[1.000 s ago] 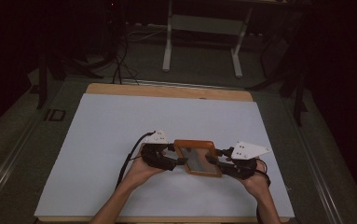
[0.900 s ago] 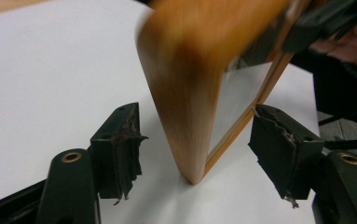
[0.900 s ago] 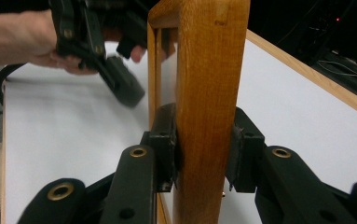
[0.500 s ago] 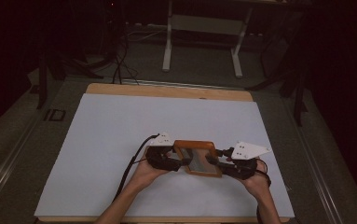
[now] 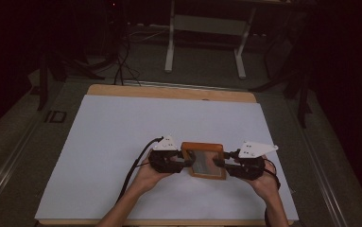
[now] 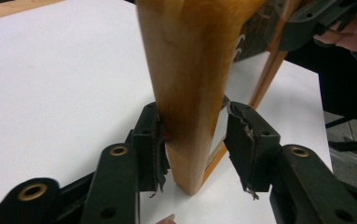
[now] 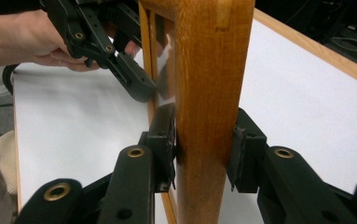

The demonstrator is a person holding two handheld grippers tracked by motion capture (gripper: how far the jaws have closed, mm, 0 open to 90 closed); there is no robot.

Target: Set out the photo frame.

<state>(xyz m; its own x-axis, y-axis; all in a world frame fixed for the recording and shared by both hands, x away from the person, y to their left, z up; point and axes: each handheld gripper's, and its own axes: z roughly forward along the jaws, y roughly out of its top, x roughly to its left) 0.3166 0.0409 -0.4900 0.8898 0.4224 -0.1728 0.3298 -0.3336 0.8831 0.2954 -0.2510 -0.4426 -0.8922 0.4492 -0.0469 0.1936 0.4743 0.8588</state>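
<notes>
wooden frame held between your two grippers

your right gripper [image 7: 204, 154] clamps the wooden frame [image 5: 205, 160] by its right edge. your left gripper [image 6: 197, 147] has just been closing around the opposite edge: one pad touches the wood, the other stands just off it. the frame sits over the white bench [image 5: 122, 127], near your side.

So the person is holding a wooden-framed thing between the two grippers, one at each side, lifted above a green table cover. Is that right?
Nearly. The cover is white, not green, as the high view shows. The rest stands: the wooden frame sits between the left gripper and the right gripper, one at each side. The left jaws have just been closing, with the frame's edge between them.
</notes>
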